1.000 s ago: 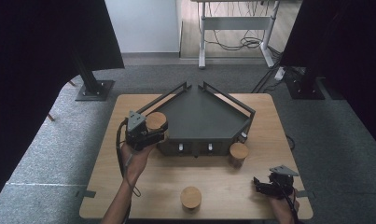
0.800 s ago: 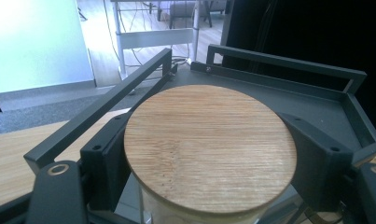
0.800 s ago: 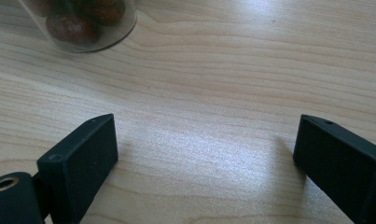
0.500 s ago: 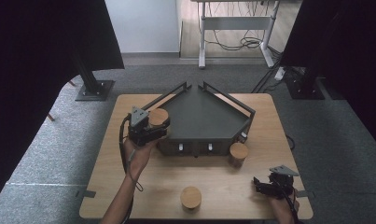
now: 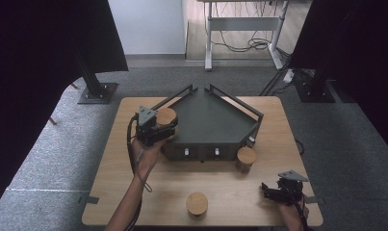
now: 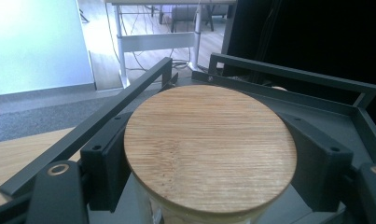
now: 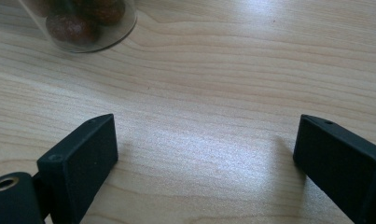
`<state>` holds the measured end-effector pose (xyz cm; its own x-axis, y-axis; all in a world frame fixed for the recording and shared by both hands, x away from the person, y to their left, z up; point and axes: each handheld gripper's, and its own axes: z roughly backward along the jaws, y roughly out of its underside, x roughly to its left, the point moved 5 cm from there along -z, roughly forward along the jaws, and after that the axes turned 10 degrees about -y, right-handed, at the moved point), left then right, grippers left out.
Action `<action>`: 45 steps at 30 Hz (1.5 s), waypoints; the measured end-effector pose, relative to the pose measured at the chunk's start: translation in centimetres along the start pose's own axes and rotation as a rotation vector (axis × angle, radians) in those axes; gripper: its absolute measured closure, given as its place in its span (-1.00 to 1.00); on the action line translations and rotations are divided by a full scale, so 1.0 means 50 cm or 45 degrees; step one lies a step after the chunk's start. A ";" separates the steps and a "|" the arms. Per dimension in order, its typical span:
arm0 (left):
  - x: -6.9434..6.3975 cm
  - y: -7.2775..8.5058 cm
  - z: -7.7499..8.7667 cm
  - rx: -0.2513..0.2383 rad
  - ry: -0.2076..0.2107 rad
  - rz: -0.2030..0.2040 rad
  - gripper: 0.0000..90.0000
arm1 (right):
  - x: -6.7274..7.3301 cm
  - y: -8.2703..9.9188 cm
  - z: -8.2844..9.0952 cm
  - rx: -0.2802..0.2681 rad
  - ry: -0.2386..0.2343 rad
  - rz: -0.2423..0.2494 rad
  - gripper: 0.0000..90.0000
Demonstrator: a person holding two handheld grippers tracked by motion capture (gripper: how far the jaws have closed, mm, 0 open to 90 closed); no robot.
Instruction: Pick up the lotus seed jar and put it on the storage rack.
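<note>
Over tray (image 5: pixel 215 122), jar (image 5: pixel 166 115) upright, lid up

Three jars with round wooden lids are here: one (image 5: pixel 165 115) at the left edge of the tray, one (image 5: pixel 246 157) on the table just off the tray's front right corner, one (image 5: pixel 197 203) near the table's front edge. There is one dark tray (image 5: pixel 215 120), one wooden table (image 5: pixel 114 159), and two grippers, left (image 5: pixel 155 131) and right (image 5: pixel 273 191).
</note>
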<state>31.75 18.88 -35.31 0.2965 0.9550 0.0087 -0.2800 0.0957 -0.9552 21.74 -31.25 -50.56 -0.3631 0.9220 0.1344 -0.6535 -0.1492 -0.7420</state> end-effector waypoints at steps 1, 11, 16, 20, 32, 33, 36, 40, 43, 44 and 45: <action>-0.001 -0.001 -0.002 -0.001 -0.002 -0.001 -0.47 | 0.000 0.000 0.000 0.000 0.000 0.000 -0.87; -0.007 -0.009 -0.021 0.000 -0.009 0.001 -0.47 | 0.000 0.000 0.000 0.000 -0.002 0.001 -0.87; -0.008 -0.015 -0.031 0.002 -0.014 -0.002 -0.47 | 0.000 0.000 0.000 0.000 -0.002 0.003 -0.87; -0.008 -0.017 -0.039 0.003 -0.014 0.004 -0.47 | 0.000 0.000 0.000 0.001 -0.003 0.003 -0.87; -0.016 -0.021 -0.063 0.007 -0.021 0.017 -0.47 | 0.000 0.000 0.000 0.001 -0.005 0.005 -0.87; -0.017 -0.021 -0.066 0.007 -0.023 0.016 -0.47 | 0.000 0.000 0.000 0.001 -0.005 0.006 -0.87; -0.019 -0.021 -0.072 0.008 -0.025 0.016 -0.47 | 0.000 0.000 0.000 0.000 -0.005 0.006 -0.87; -0.022 -0.024 -0.080 0.011 -0.033 0.010 -0.47 | -0.001 0.000 0.000 0.001 -0.006 0.007 -0.87; -0.022 -0.025 -0.087 0.012 -0.034 0.016 -0.47 | -0.001 0.000 0.000 0.001 -0.007 0.006 -0.87; -0.022 -0.025 -0.090 0.013 -0.034 0.017 -0.47 | -0.001 0.000 0.000 0.002 -0.007 0.007 -0.87; -0.022 -0.026 -0.092 0.014 -0.035 0.016 -0.47 | -0.001 0.000 0.000 0.002 -0.007 0.007 -0.87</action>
<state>36.00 16.42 -35.46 0.2674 0.9636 0.0050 -0.2937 0.0865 -0.9520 21.76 -31.27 -50.55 -0.3701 0.9193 0.1341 -0.6524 -0.1545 -0.7420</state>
